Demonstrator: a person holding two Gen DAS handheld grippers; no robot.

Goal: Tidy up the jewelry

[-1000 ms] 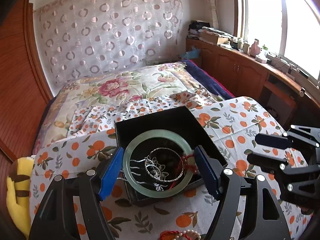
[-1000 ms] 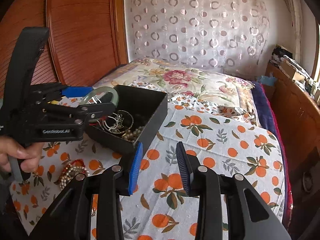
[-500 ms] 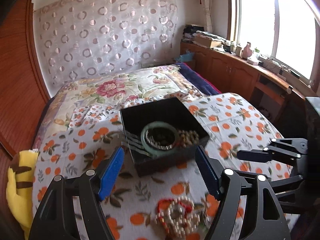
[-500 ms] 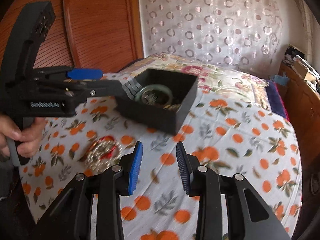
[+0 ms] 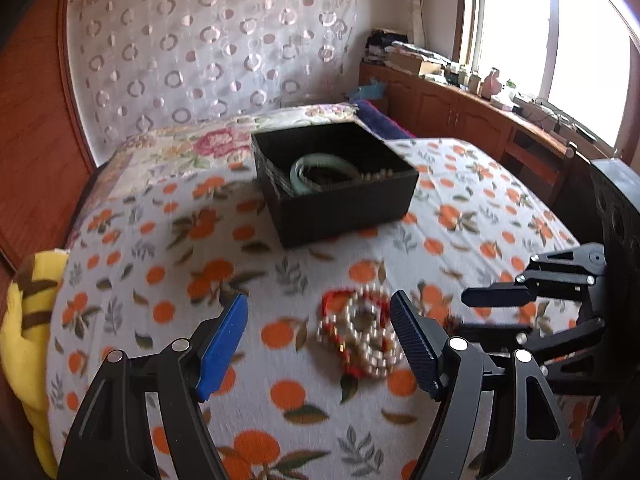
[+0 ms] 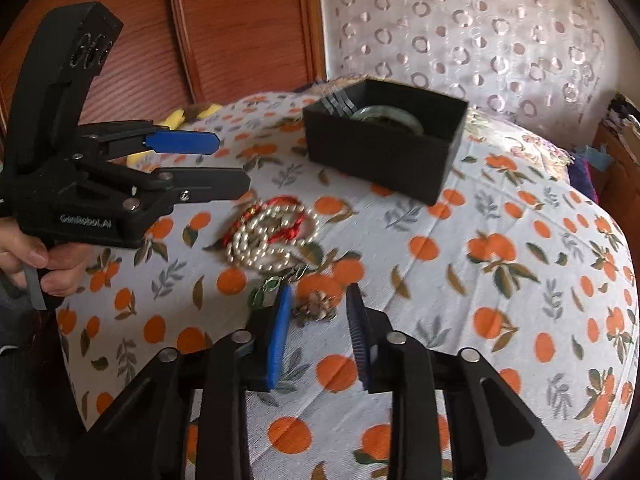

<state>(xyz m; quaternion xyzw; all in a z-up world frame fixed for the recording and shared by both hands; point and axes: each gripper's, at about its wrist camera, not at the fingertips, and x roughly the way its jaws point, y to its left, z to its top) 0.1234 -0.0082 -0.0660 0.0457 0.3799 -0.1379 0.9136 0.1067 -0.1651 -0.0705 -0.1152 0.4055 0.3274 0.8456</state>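
While a black box (image 5: 340, 196) holding a pale green bangle (image 5: 320, 168) sits farther back on the orange-print bedspread (image 5: 460, 216), the left gripper (image 5: 318, 344) hovers with fingers spread wide and empty over a tangle of pearl and red-cord bracelets (image 6: 272, 232). Nearby, the right gripper (image 6: 316, 336) is closing, its fingers either side of a small brooch-like piece (image 6: 316, 304), not yet pressing it.

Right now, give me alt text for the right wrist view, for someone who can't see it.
The right tool, jaws closing with nothing gripped, hangs over a small brooch-like piece on an orange-print bedspread. Just beyond lies a tangle of pearl and red-cord bracelets, with the open left tool hovering beside it. Farther back sits an open black box holding a green bangle.
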